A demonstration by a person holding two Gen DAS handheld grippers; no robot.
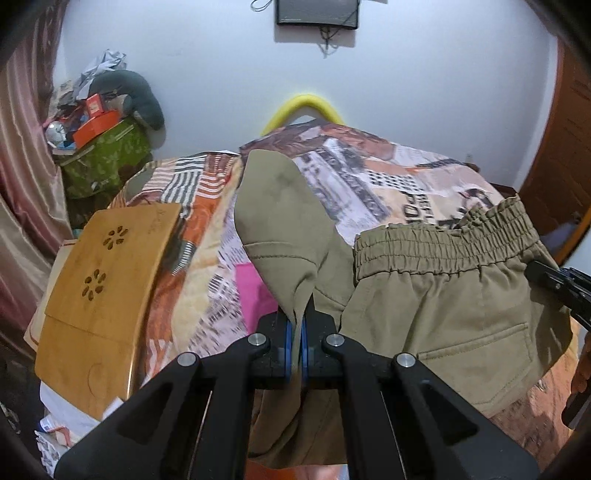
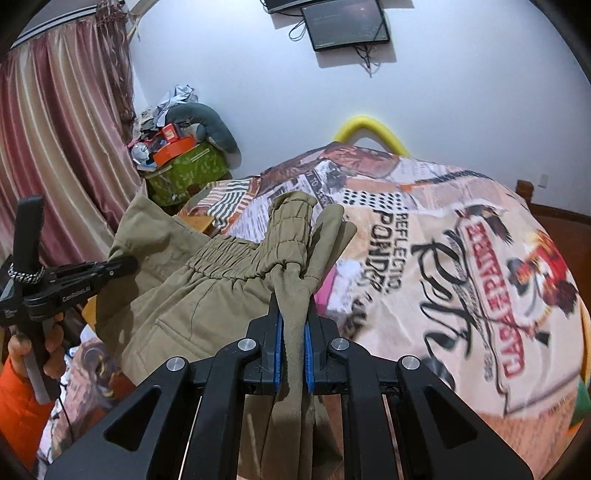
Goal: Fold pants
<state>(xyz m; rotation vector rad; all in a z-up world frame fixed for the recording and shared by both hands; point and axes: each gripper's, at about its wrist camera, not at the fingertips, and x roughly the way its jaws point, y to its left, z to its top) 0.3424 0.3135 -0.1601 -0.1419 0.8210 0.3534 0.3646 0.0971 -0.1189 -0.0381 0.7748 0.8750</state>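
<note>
The olive-khaki pants (image 1: 443,306) hang lifted above the bed, with the elastic waistband (image 1: 443,240) stretched between both grippers. My left gripper (image 1: 295,343) is shut on a bunched corner of the pants fabric that rises as a flap above its blue pads (image 1: 288,347). My right gripper (image 2: 293,350) is shut on the other end of the pants (image 2: 192,295), next to the gathered waistband (image 2: 236,254). The left gripper also shows at the left of the right wrist view (image 2: 122,264); the right gripper tip shows at the right edge of the left wrist view (image 1: 535,271).
A bed with a printed patchwork cover (image 2: 461,277) lies below. A wooden lap tray (image 1: 99,288) rests on its left side. A pink item (image 1: 255,291) lies under the pants. Cluttered green box (image 1: 103,158), curtain (image 2: 55,129), wall screen (image 2: 347,26) and yellow foam arch (image 1: 303,105) stand behind.
</note>
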